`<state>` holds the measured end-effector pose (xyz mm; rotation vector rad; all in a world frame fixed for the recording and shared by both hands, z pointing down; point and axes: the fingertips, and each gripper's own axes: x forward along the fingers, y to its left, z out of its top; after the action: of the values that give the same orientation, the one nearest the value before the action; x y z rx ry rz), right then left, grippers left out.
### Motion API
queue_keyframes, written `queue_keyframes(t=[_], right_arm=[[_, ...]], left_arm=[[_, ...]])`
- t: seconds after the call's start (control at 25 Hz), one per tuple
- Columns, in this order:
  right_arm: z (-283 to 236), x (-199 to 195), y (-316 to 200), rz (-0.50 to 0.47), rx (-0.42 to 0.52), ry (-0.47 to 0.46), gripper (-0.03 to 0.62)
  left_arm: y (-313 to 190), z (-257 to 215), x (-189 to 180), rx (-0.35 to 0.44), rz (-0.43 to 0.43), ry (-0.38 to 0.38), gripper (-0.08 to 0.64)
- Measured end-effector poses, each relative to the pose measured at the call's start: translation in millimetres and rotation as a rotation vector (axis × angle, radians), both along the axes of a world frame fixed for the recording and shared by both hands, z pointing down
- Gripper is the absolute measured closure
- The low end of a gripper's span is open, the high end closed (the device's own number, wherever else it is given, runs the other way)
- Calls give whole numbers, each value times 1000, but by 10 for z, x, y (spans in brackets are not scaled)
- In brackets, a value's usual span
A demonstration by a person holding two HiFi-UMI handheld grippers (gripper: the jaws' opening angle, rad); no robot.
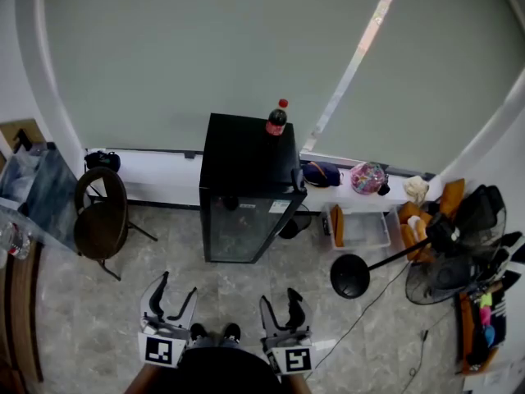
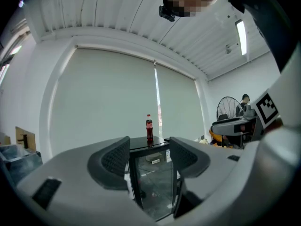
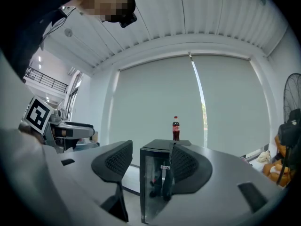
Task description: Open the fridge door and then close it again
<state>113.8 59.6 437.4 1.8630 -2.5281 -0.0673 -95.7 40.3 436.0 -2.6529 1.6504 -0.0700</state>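
Standing shut at twelve o'clock, well apart from the left hand-held gripper (image 1: 176,290) and right hand-held gripper (image 1: 279,300) — both spread, empty — the black fridge (image 1: 246,189) carries a cola bottle (image 1: 276,120) on top.

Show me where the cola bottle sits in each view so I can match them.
Head view: cola bottle upper centre, on the fridge's back right corner.
Left gripper view: cola bottle at centre.
Right gripper view: cola bottle just right of centre.
Shared landmark: the black fridge beneath it.
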Motion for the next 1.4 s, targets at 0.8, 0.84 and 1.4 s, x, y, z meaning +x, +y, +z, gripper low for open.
queue_keyframes(t=[0.8, 0.84, 1.4], right_arm=[[22, -271, 140, 53, -19, 25, 204], [28, -295, 151, 57, -24, 23, 204], [239, -276, -77, 103, -93, 14, 206]], left_arm=[[27, 137, -313, -38, 67, 3, 121], [29, 148, -323, -40, 71, 6, 120], [-201, 384, -346, -101, 105, -27, 106]])
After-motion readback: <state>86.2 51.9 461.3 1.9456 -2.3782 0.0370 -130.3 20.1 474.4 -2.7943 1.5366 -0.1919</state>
